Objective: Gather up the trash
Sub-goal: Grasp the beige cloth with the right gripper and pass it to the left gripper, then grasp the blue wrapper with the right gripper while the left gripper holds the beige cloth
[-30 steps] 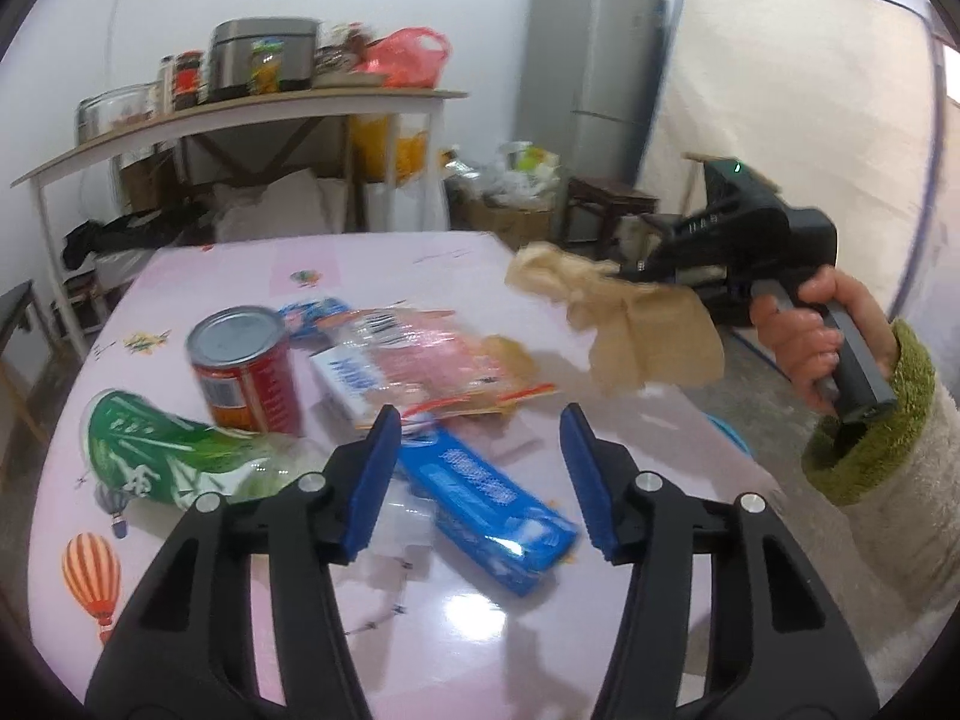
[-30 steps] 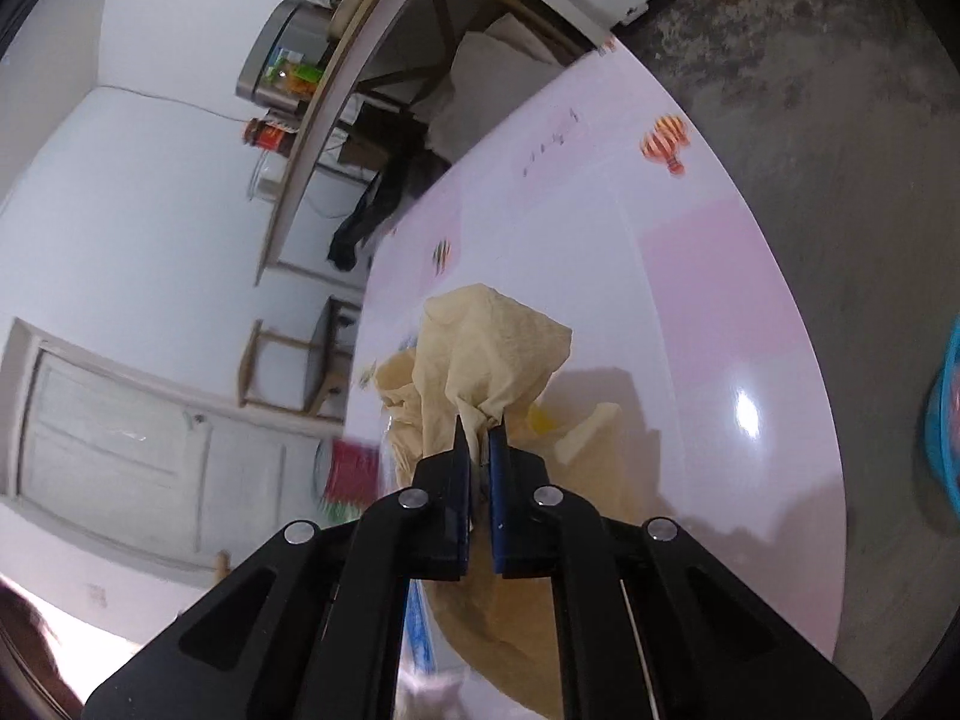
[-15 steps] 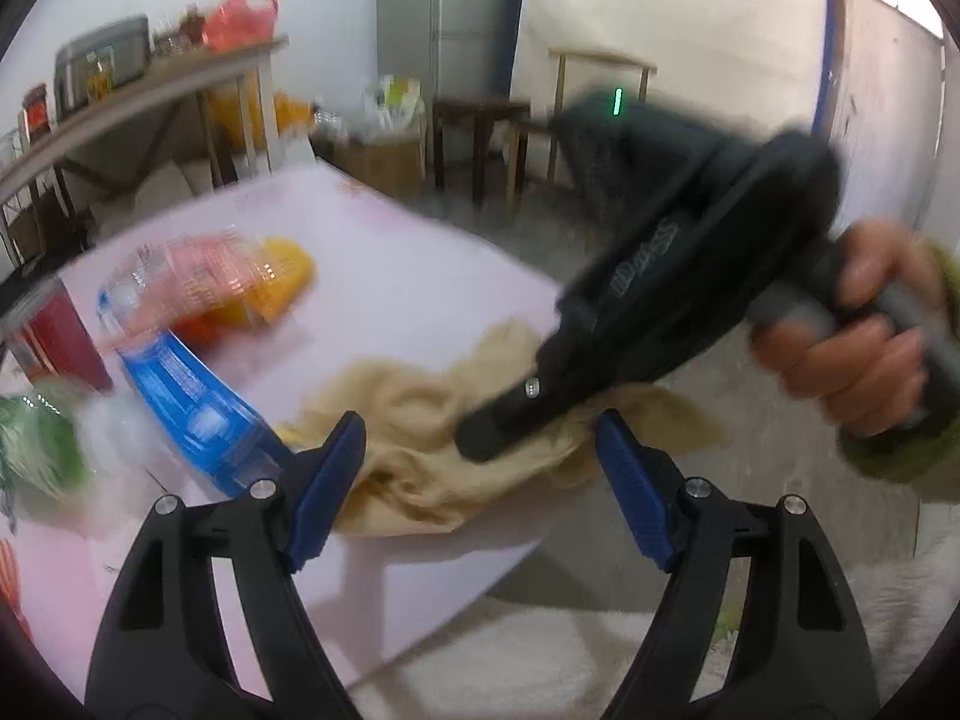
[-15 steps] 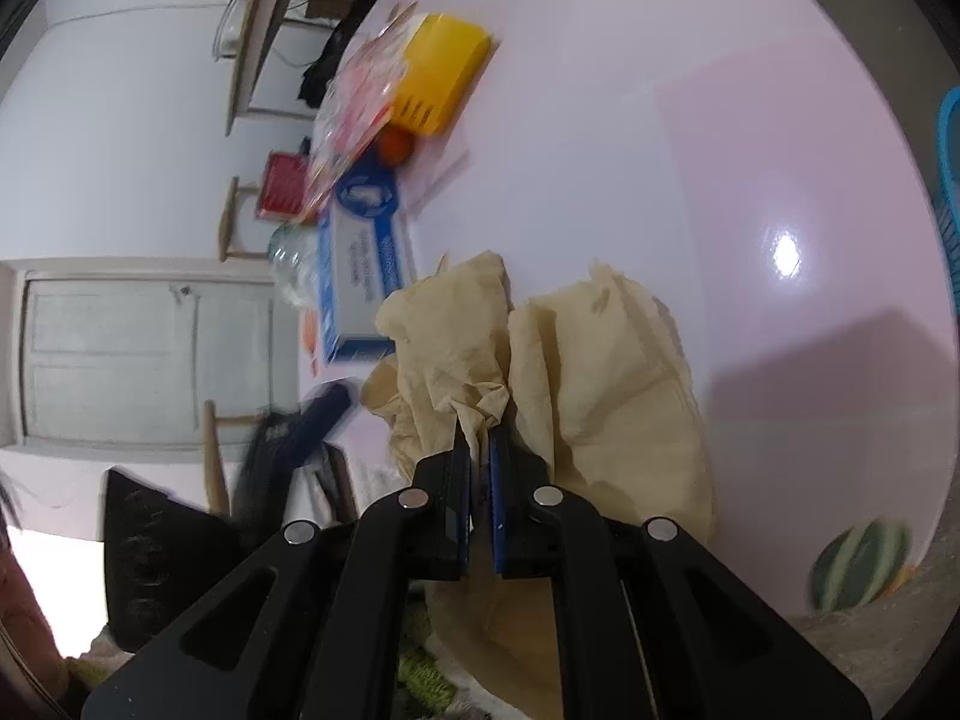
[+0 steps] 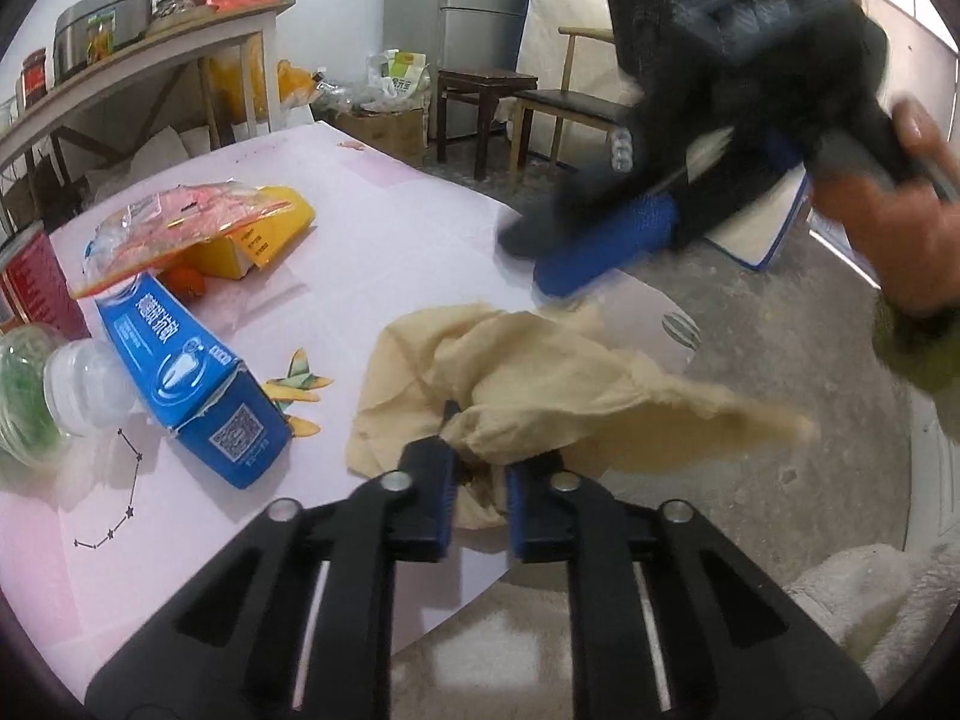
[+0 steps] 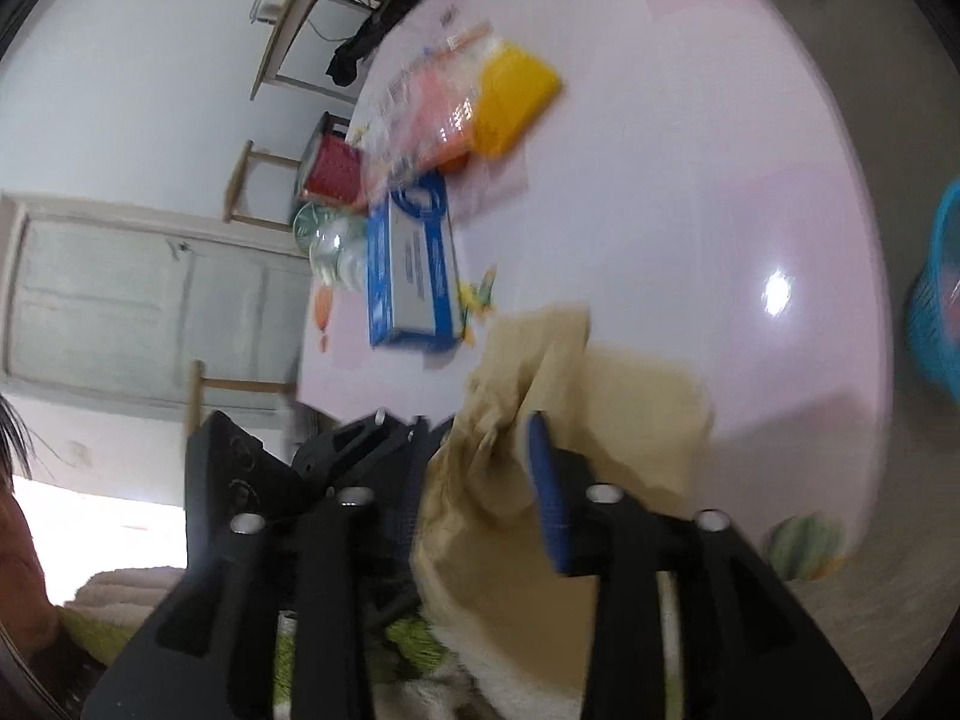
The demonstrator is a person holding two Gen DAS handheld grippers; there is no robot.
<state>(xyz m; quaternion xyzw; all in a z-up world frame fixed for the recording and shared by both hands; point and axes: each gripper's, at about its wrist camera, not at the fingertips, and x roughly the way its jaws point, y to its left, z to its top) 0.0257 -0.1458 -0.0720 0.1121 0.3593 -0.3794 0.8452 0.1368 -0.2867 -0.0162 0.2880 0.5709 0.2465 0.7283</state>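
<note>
At the near edge of the pink tabletop (image 5: 420, 192), handing over a crumpled tan paper bag (image 5: 540, 372), half hanging past the rim above the floor. Left tool (image 5: 477, 495) having just been closing, now pinching a fold of the bag between its blue pads. Right tool (image 5: 606, 240) having just been opening, jaws now spread; in the right wrist view the bag lying loosely between them, apparently no longer squeezed. Judging the step as a transfer of the bag from right to left, ahead of dropping it in a bin.

Doing it well: keeping the left pinch firm on a thick fold rather than a single thin layer, which may tear or slip. Drawing the right tool clear before lifting, avoiding a snag on its pads. Lifting gently, since loose paper flaps and sags. Steering away from the blue carton (image 5: 198, 384) just beside the bag. Possibly aiming for the blue basket (image 6: 936, 300) on the floor.
</note>
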